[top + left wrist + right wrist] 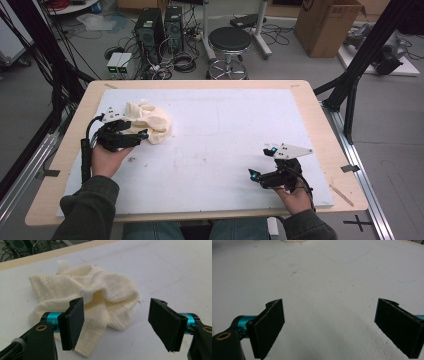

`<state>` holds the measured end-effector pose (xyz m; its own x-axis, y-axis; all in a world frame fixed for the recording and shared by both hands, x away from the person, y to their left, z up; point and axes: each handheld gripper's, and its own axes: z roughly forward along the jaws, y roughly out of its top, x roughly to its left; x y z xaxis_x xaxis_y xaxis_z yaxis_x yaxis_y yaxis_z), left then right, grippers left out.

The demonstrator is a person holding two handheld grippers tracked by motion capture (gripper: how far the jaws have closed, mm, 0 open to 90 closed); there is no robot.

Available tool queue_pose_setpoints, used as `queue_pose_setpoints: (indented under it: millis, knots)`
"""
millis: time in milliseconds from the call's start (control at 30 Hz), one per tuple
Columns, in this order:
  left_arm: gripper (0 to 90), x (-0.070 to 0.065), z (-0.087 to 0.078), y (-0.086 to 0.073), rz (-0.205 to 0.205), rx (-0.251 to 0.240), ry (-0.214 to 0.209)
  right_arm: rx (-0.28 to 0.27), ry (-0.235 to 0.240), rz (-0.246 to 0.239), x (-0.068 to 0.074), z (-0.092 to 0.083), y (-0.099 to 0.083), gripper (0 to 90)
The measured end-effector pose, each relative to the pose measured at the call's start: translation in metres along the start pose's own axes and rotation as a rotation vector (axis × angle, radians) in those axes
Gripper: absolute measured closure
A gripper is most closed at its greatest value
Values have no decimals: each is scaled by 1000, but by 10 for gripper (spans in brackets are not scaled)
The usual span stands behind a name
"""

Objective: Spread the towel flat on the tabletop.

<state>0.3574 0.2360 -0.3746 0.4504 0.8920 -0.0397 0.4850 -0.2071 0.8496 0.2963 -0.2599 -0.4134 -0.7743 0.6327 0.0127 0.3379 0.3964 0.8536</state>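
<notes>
Left gripper, jaws spread wide and grasping nothing, poised just short of the crumpled cream cloth, which lies bunched at the far left of the white table mat. Its left jaw overlaps the near fold of the cloth; the right jaw stands over bare mat. Right gripper, likewise released and empty, waits well apart at the near right. For a sound grasp, the left gripper should likely advance until 1 fold sits fully between both pads, then close on a single edge rather than the bunched centre, so the cloth can be drawn out flat.
</notes>
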Motion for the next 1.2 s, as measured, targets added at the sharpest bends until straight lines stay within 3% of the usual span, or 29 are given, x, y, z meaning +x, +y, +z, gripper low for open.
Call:
queue_pose_setpoints:
  millis: [67,133,200,367,433,467,633,800,867,967,1033,1067,1200]
  knots:
    - [295,4,6,2,-31,7,-19,0,3,1,0,0,0,85]
    - [295,6,12,5,-23,24,-8,2,7,0,1,1,-1,85]
    - [296,8,17,8,-37,12,-6,3,7,5,0,1,-2,85]
    - [316,15,34,13,-75,11,26,-13,15,24,-3,1,-2,85]
    - [327,21,46,10,-135,13,54,-13,23,27,-3,1,-2,85]
    - [328,23,50,8,-146,24,67,-10,22,26,-3,2,-2,85]
    - [345,25,64,4,-167,50,92,-10,27,19,-3,3,-2,85]
    - [432,26,79,-2,-192,86,129,-4,37,24,-4,6,-3,85]
    - [454,25,81,-3,-187,82,135,-3,38,21,-4,7,-4,85]
    - [617,24,83,-4,-143,91,154,0,40,21,-3,7,-4,85]
    - [660,25,84,-5,-151,94,146,2,41,25,-3,7,-4,85]
    - [728,26,83,-5,-155,94,144,4,42,23,-3,8,-4,85]
    - [782,27,81,-5,-142,95,139,7,44,18,-2,8,-5,85]
